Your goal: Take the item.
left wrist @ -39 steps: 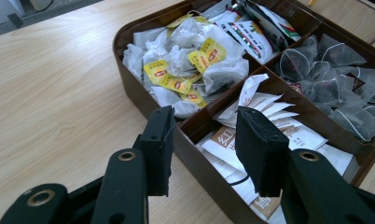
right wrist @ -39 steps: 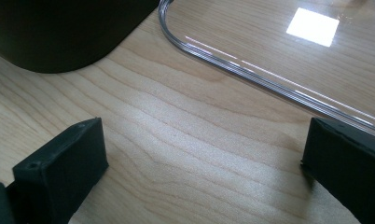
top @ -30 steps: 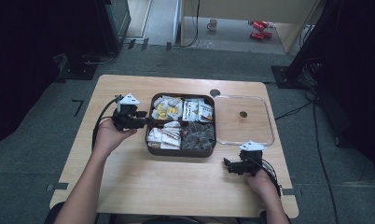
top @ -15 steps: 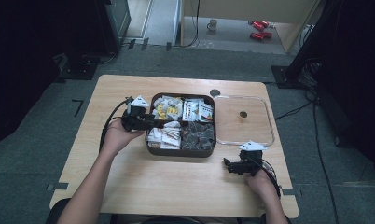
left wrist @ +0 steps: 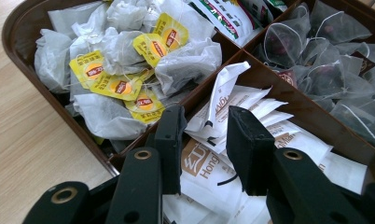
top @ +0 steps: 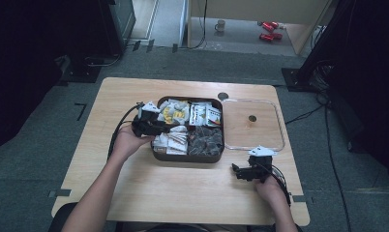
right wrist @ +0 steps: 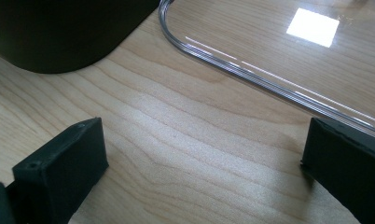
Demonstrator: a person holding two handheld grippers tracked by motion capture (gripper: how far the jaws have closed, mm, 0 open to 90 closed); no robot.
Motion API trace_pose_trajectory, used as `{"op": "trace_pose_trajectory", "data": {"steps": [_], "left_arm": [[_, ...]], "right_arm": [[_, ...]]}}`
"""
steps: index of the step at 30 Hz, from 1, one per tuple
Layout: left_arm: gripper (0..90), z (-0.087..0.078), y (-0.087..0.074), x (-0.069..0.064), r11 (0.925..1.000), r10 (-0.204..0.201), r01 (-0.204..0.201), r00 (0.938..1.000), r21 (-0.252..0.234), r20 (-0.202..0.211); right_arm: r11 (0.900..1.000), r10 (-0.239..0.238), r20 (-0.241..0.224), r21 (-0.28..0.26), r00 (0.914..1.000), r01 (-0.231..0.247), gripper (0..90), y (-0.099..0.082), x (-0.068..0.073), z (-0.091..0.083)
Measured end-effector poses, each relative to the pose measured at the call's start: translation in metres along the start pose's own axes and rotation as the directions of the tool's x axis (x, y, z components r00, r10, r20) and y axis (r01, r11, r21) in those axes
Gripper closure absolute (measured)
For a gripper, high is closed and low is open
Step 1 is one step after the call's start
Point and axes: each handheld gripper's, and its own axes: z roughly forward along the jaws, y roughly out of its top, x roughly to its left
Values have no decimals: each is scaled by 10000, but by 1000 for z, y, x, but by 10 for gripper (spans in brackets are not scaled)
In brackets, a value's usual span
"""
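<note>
The left tongs [left wrist: 204, 135] have just been closing around an upright white paper sachet with brown lettering [left wrist: 223, 100] in the near-left compartment of the dark brown divided tray [top: 187, 157], pads apparently not yet pressing it. The lift is still to come. The right tongs [right wrist: 204, 154] rest spread wide on the wooden table [right wrist: 176, 140], the clear plastic lid [right wrist: 269, 84] just beyond them.

Moved in from the bare wood left of the dark brown four-compartment tray [top: 187, 155]: left gripper [left wrist: 205, 140], now over that tray's near-left compartment, lower than before. Jaws just been closing, now narrow, straddling the upturned corner of a white paper sachet with brown lettering [left wrist: 223, 100] atop the stack there; pads not visibly pressing it. Left forearm [top: 93, 203] angled further toward the tray.
</note>
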Motion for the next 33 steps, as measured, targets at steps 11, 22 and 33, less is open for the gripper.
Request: {"op": "trace_pose_trajectory", "data": {"steps": [11,22,33], "left_arm": [[710,8,0,-1,9998,206,-207,9997,-32,-145],[742,16,2,-2,9992,332,-329,9994,209,-128],[758,24,3,-2,9984,376,-374,9993,435,-24]], "right_arm": [[10000,2,-2,3,10000,-2,0,-1,1,-1],[10000,1,-13,-3,10000,-1,0,-2,2,-2],[10000,-3,-22,-3,10000,3,0,-4,3,-4]]}}
